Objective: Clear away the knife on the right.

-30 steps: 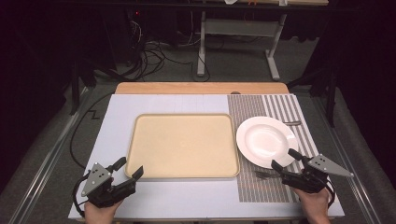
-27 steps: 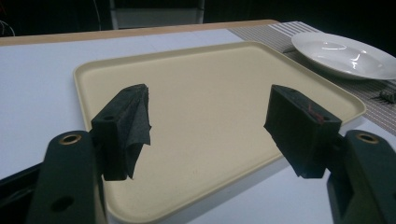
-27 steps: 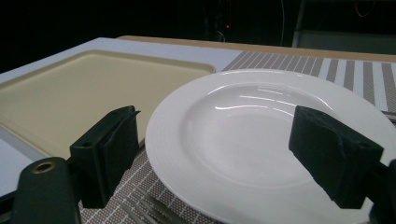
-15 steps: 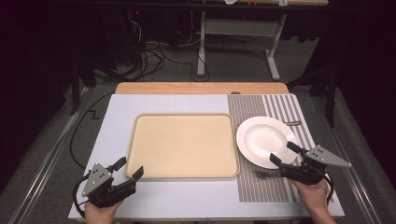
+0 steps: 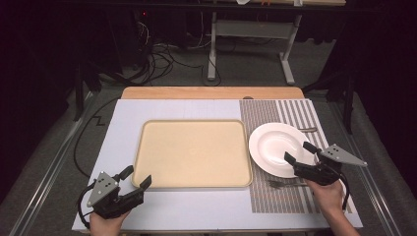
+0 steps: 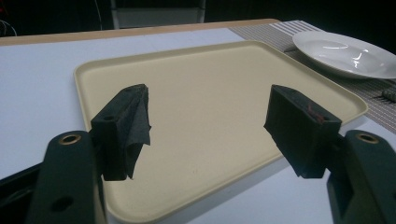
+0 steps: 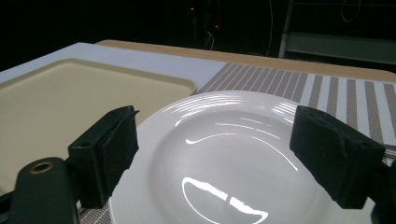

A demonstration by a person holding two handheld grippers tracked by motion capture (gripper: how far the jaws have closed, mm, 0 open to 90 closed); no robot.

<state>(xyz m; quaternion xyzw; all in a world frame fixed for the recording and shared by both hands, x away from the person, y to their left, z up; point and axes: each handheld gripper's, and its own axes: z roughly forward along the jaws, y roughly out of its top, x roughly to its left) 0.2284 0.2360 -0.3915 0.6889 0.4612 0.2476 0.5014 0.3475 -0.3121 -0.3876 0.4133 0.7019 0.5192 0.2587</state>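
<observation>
A beige tray [image 5: 193,153] lies in the middle of the white table, bare inside. To its right, on a striped placemat [image 5: 285,118], sits a white plate [image 5: 275,147]. A fork [image 5: 282,184] lies on the placemat in front of the plate. My right gripper [image 5: 300,154] stands open over the plate's near right rim; in the right gripper view the plate [image 7: 219,158] lies between its jaws. My left gripper [image 5: 136,178] stands open at the tray's near left corner, and the tray [image 6: 210,107] lies ahead of its jaws with nothing between them.
A second utensil [image 5: 307,130] lies on the placemat behind the plate. A wooden strip [image 5: 211,92] runs along the table's far edge. Cables and a metal stand's legs [image 5: 246,54] are on the floor beyond.
My right gripper has moved forward and left, from in front of the plate near the fork to over the plate's near rim. The left gripper has stayed where it was.
</observation>
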